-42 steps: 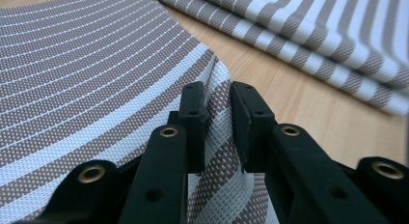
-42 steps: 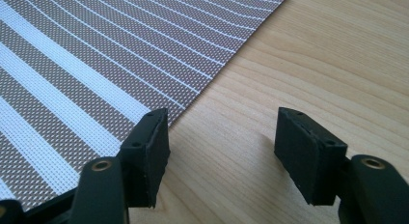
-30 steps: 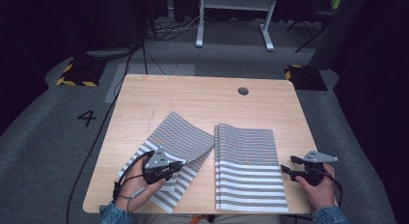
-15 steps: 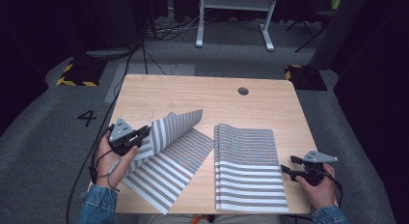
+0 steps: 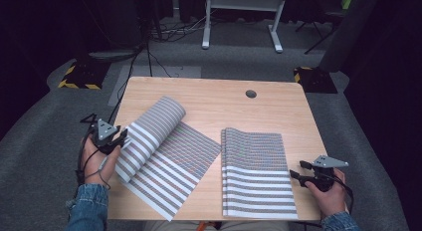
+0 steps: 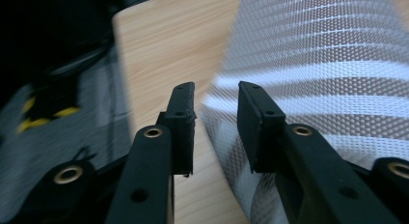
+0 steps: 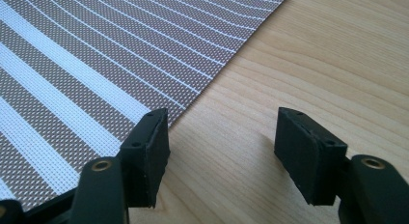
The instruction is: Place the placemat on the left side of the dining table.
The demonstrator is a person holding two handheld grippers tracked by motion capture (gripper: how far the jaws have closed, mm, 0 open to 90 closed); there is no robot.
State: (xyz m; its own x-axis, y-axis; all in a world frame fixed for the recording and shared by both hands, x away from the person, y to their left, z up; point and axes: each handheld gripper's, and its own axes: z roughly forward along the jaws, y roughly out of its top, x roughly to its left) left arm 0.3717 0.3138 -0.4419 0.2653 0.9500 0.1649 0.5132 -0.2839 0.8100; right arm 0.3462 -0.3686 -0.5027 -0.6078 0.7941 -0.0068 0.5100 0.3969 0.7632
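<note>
Lying on the worktop (image 5: pixel 209 99): two striped mesh mats, taken here with the round hole (image 5: pixel 251 93) near the far edge as landmark.
Left mat (image 5: pixel 164 154): laid diagonally, nearer the person than the hole and to its left; its far left end is curled up off the wood, and its near corner is seen past the worktop's near edge.
Right mat (image 5: pixel 256 171): laid flat and straight, almost directly on the near side of the hole, reaching close to the near edge; the two mats are nearly touching at their inner edges.
Left claw (image 5: pixel 121 137): held at the worktop's left edge, well left of the hole, just beside the curled edge of the left mat; its jaws have just been opening and are now spread a little.
Left claw, close view (image 6: pixel 214 96): the mat's edge is seen in the gap between the jaws, near the right-hand pad; whether it is touched cannot be told, and it is not pinched.
Right claw (image 5: pixel 295 171): held at the near right corner, well to the near side and right of the hole, just beside the right mat's right edge.
Right claw, close view (image 7: pixel 222 127): jaws spread wide over bare wood, nothing between them; the mat edge is seen beside one pad.
</note>
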